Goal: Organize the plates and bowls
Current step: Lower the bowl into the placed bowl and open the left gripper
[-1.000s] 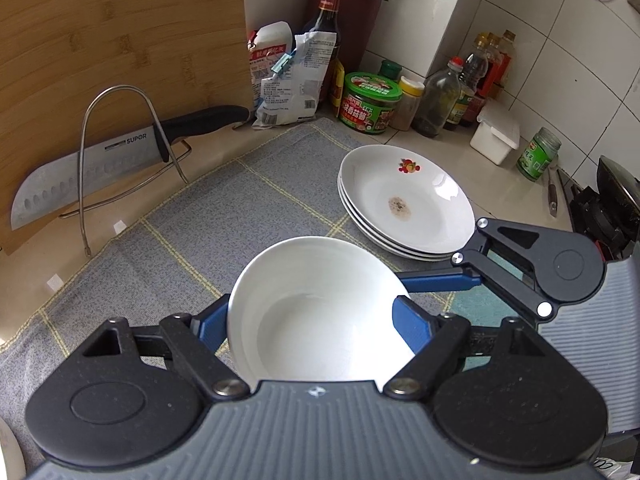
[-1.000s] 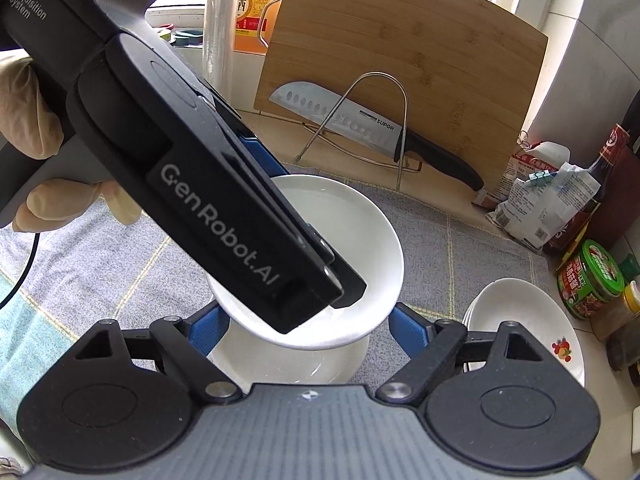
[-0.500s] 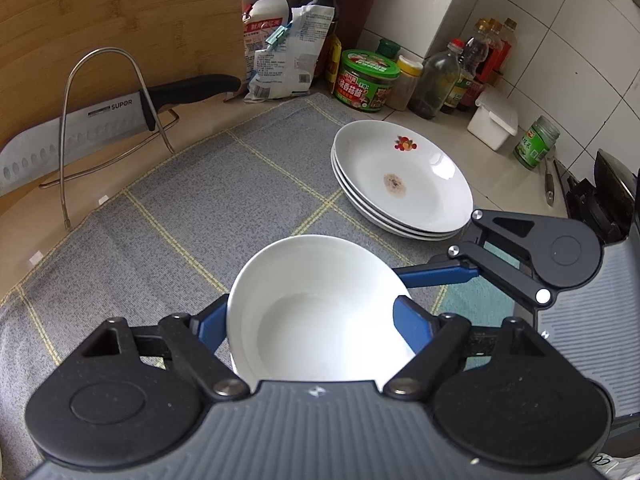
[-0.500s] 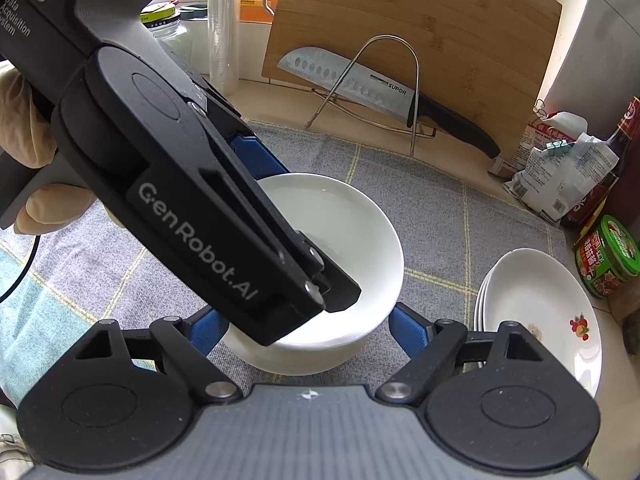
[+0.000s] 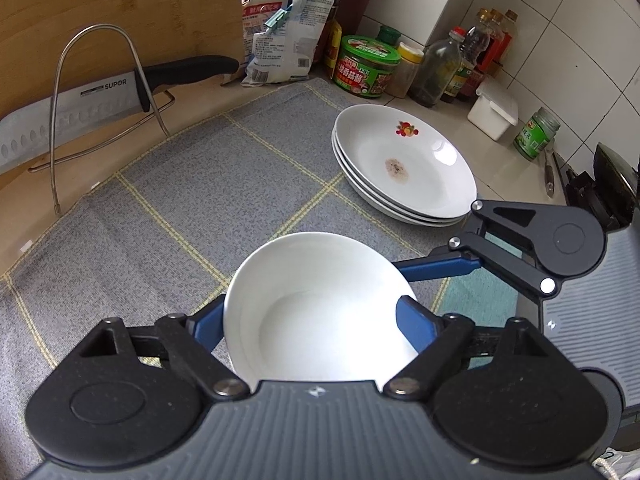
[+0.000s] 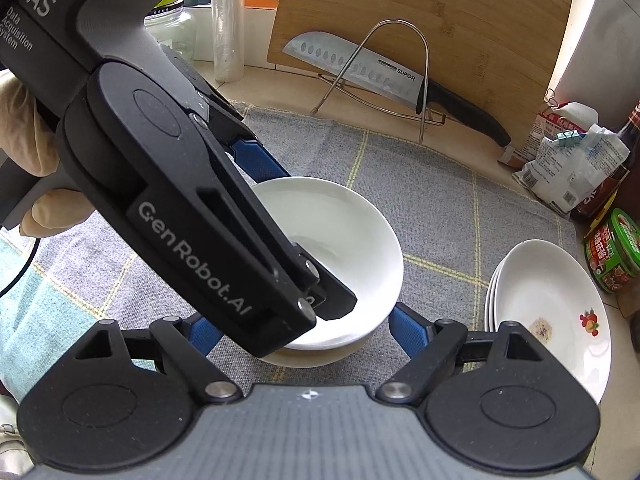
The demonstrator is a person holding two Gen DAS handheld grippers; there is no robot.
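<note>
Bowl (image 5: 320,304): glazed, rigid, slippery, breakable; your left tongs (image 5: 316,320) pinch its sides. Right tongs (image 6: 304,332) spread.

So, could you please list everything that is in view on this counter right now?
Upper bowl: one, white, between the left fingers, above the lower bowl.
Lower bowl: one, white, on the mat, between the right fingers.
Plates: three, white, stacked at the mat's right edge; top one stained.
Mat: one, grey with yellow lines, on the counter.
Knife: one, steel with black handle, on the wire rack.
Cutting board: one, bamboo, behind the rack.
Bags: two, white, behind the mat.
Tub: one, green, beside the bags.
Bottles: several, dark, along the tiled wall.
Left gripper: one, black with blue fingers, holding the upper bowl.
Right gripper: one, black with blue fingers, grip unclear.
</note>
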